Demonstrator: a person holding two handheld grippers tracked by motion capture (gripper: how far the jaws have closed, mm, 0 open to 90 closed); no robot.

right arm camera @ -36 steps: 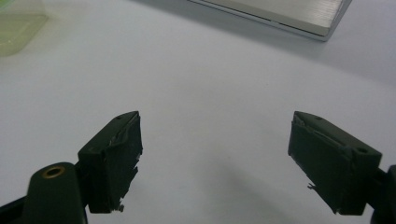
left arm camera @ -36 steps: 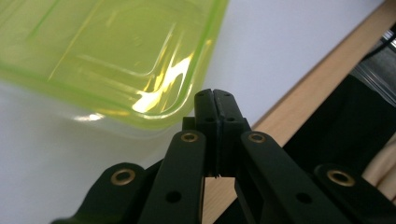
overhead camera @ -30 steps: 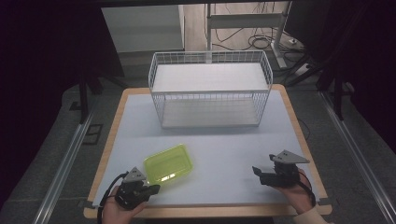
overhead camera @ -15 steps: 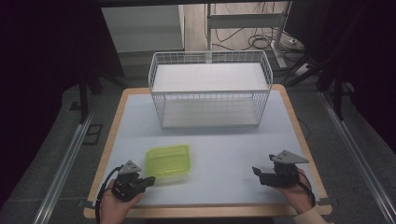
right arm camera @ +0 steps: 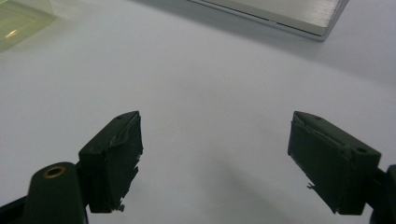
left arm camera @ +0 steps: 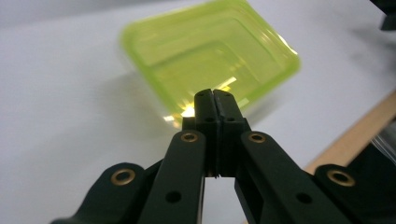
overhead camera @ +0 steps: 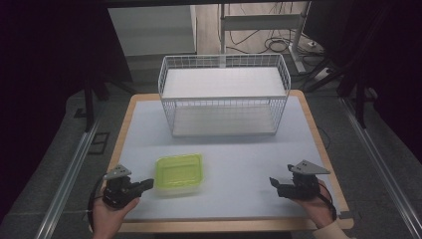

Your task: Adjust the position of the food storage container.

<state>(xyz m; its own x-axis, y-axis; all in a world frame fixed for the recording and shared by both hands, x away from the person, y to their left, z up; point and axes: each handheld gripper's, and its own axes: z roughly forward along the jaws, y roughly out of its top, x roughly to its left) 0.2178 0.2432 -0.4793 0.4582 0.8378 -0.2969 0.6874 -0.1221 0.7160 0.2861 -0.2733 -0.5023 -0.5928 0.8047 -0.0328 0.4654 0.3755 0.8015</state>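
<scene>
A yellow-green translucent plastic container point(overhead camera: 179, 172) lies open side up on the white table top point(overhead camera: 239, 159), near the front left. My left gripper point(overhead camera: 149, 183) is at its near left corner. In the left gripper view the jaws are pressed together at the container's point(left arm camera: 210, 51) near rim, so my left gripper point(left arm camera: 215, 93) is shut on that rim. My right gripper point(overhead camera: 273, 184) rests low at the front right, well apart from the container. In the right gripper view my right gripper point(right arm camera: 215, 158) stands wide open over bare table, with a corner of the container point(right arm camera: 18, 23) at the far left.
A white wire basket point(overhead camera: 224, 99) stands at the back centre of the table, its open front facing me. Its base edge point(right arm camera: 280, 14) appears at the top of the right gripper view. The wooden table edge point(overhead camera: 229, 226) runs just in front of both hands.
The container was tilted up off the table and now lies flat. My left gripper has drawn back to the left and lower. The right gripper has stayed put.
</scene>
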